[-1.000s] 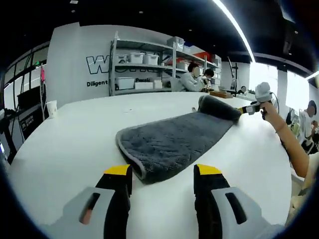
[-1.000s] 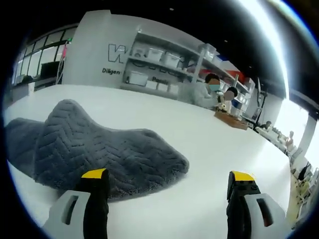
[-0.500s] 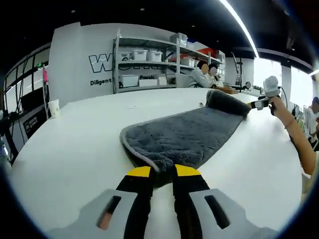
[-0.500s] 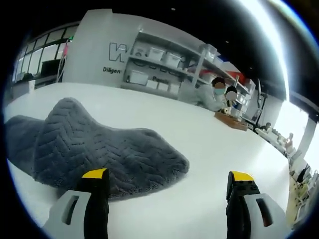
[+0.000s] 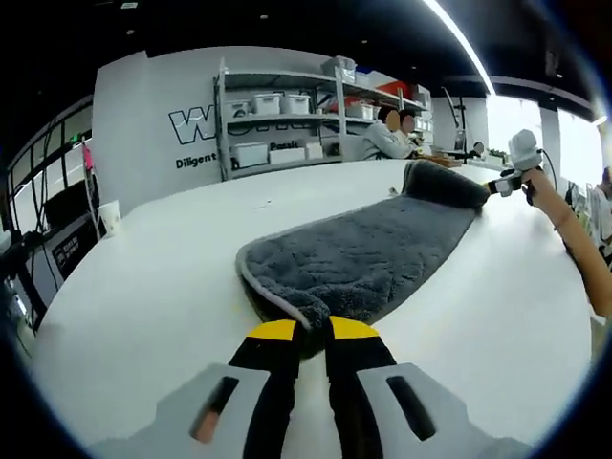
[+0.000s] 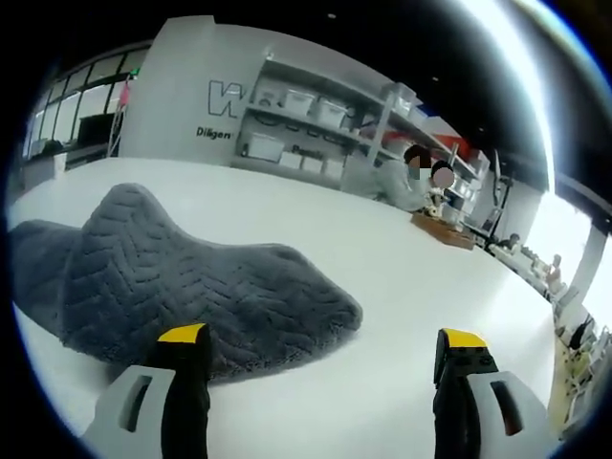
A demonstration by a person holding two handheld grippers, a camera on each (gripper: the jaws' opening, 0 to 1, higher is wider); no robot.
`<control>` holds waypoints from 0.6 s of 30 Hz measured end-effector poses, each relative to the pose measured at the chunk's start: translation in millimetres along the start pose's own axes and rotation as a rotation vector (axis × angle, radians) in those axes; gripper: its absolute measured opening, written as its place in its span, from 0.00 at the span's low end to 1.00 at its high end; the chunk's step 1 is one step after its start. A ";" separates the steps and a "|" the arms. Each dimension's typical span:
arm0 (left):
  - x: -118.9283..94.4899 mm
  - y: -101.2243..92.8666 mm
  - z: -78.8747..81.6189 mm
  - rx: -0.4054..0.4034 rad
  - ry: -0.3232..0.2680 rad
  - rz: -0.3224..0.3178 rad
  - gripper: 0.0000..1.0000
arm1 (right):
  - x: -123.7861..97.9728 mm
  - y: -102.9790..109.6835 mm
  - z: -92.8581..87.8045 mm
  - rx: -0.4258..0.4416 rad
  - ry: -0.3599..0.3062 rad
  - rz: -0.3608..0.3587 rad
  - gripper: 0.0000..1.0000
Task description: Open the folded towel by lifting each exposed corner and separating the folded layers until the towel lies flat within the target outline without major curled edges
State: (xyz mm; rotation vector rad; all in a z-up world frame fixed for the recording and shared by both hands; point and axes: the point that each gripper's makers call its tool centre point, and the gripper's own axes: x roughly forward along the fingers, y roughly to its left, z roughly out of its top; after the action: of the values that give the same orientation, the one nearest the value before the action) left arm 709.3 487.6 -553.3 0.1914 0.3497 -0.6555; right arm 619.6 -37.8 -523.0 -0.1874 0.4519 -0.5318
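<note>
1. The grey towel (image 5: 359, 253) lies on the white counter (image 5: 143, 277), stretching away from the left hand-held gripper (image 5: 301, 330) toward the right hand-held gripper (image 5: 507, 182) at its far end.
2. The left hand-held gripper's yellow-tipped jaws are pinched together on the towel's near corner, at its pale bound edge.
3. In the right gripper view, the right hand-held gripper (image 6: 320, 337) has its jaws spread wide, holding nothing; a humped fold of towel (image 6: 191, 287) sits just ahead, toward its left jaw.
4. The towel looks soft, thick and limp: likely light, draping rather than holding shape, not slippery.
5. The best hold is probably on the bound hem at a corner, taking 1 layer only.
</note>
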 end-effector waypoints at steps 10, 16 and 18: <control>-8.8 26.2 -5.4 0.001 0.014 0.059 0.10 | 5.6 -0.4 -1.2 0.009 0.014 0.011 0.97; -7.9 45.9 -6.6 -0.018 0.020 0.089 0.10 | 6.2 1.6 -1.8 0.001 0.021 0.017 0.96; -7.6 53.2 -6.9 -0.015 0.025 0.104 0.10 | 6.9 0.8 -1.9 0.000 0.023 0.014 0.96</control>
State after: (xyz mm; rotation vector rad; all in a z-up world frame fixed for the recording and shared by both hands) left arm 735.2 535.1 -553.4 0.2020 0.3661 -0.5480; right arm 624.4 -40.9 -527.5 -0.1779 0.4754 -0.5205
